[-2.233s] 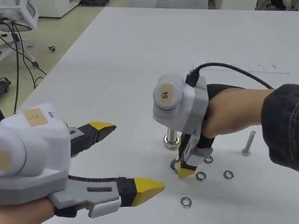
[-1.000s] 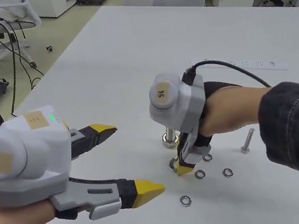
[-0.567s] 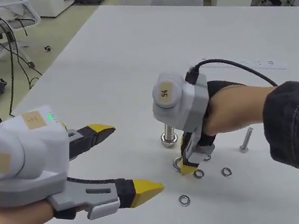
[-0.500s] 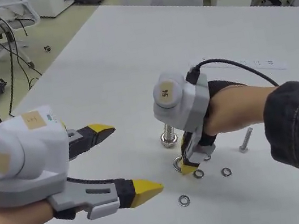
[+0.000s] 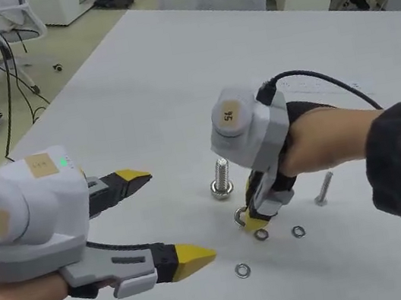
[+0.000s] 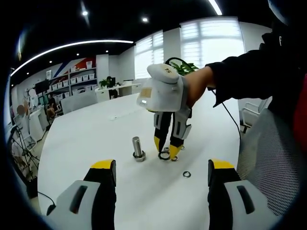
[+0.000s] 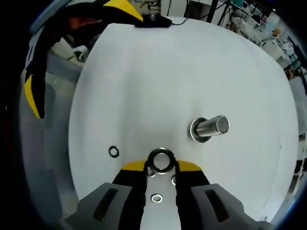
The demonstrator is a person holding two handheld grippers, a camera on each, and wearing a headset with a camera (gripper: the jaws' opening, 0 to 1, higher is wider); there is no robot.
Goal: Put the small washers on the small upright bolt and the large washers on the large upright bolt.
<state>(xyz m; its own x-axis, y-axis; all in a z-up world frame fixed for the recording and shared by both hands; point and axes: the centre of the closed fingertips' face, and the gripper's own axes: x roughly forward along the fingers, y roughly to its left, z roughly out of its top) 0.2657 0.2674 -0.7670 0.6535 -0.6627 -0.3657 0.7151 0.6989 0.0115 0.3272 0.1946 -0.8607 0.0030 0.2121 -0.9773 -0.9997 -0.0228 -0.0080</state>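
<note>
My right gripper (image 5: 253,222) is shut on a large washer (image 5: 239,216), held by its edge just above the table. In the right gripper view that large washer (image 7: 161,160) sits between the yellow tips of the right gripper (image 7: 161,167). The large upright bolt (image 5: 220,177) stands a little to the left of it, also visible as the large bolt (image 7: 209,128). The small bolt (image 5: 324,188) stands to the right. Small washers (image 5: 262,234) (image 5: 298,231) (image 5: 242,270) lie on the table. My left gripper (image 5: 173,216) hovers open at the near left, holding nothing.
The white table (image 5: 144,90) stretches far to the back and left. A black cable (image 5: 320,84) runs from the right gripper. Chairs and desks stand beyond the table's far edge. A loose small washer (image 6: 186,174) lies near the left gripper's jaws.
The right gripper has come up slightly off the table with the large washer in its tips. The head camera has shifted. The left gripper stays open in place.
</note>
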